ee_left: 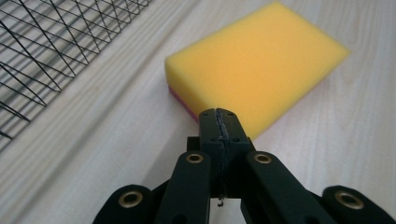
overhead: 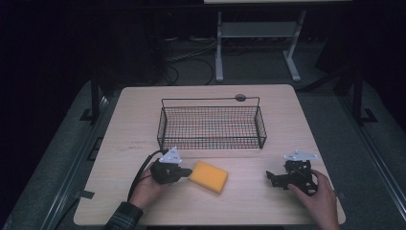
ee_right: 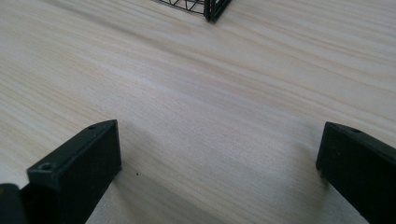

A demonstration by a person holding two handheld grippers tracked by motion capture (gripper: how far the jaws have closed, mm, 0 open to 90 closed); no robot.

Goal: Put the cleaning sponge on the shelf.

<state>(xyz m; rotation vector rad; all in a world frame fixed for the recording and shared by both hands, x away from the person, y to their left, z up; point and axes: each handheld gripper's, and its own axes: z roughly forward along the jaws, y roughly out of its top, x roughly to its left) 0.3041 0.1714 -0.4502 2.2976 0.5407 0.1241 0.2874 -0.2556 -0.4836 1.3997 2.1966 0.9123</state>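
- The sponge (overhead: 209, 176) is a yellow rectangular block with a thin pink layer along its underside; it bears no readable writing.
- It lies flat on the tabletop (overhead: 129, 124), in front of the wire basket (overhead: 211, 125).
- The left gripper (overhead: 186, 171) has its fingers pressed together, tips just beside the sponge's near corner.
- The right gripper (overhead: 271, 177) rests with fingers wide apart over bare wood.

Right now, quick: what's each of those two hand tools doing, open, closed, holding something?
Left tool: closed, holding nothing, its tips close to the yellow sponge.
Right tool: wide open, holding nothing, over bare table.
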